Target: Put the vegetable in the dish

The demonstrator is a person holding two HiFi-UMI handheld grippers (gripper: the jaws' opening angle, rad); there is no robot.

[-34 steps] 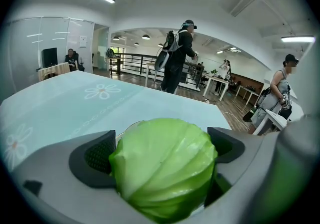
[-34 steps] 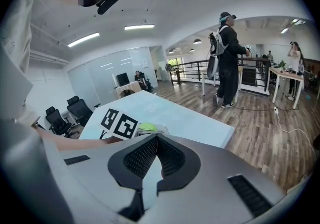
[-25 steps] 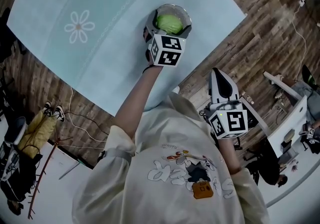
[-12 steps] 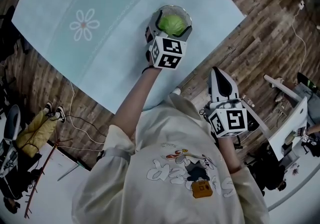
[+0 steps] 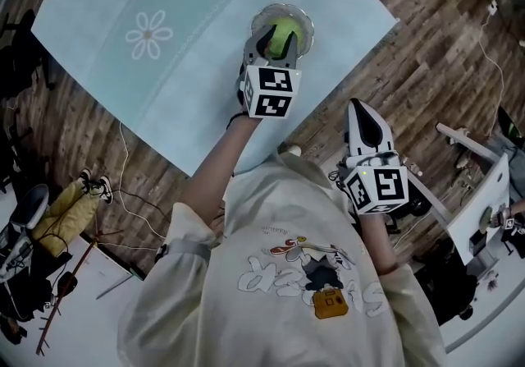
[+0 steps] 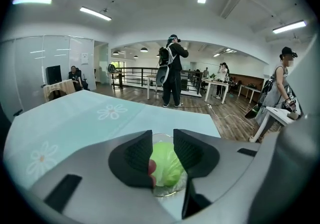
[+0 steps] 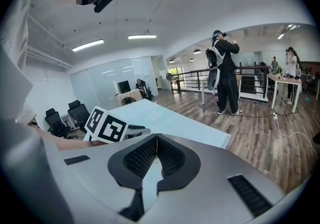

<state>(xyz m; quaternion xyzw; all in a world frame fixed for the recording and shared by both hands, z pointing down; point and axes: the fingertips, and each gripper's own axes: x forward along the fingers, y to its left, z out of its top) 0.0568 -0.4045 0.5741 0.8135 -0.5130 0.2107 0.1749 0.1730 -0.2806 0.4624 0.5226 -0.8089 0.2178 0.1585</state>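
Note:
A round green vegetable (image 5: 285,29) sits in a small clear glass dish (image 5: 305,22) near the right corner of the pale blue table (image 5: 164,78). My left gripper (image 5: 279,37) reaches over the dish's near rim. Its jaws are closing, one on each side of the vegetable. In the left gripper view the vegetable (image 6: 166,165) fills the gap of the left gripper (image 6: 162,154), both pads touch it, and the dish (image 6: 172,191) shows under it. My right gripper (image 5: 359,107) hangs off the table over the wooden floor. In its own view the right gripper (image 7: 156,144) is shut on nothing.
The blue tablecloth carries white flower prints (image 5: 148,34). Its edge (image 5: 344,70) runs just right of the dish. Cables (image 5: 123,193) and shoes (image 5: 94,185) lie on the floor at left. A white desk (image 5: 480,201) stands at right. A person (image 6: 172,70) stands beyond the table.
The left gripper's jaws have closed in from wide apart onto the vegetable in the dish. The right gripper has stayed where it was, shut.

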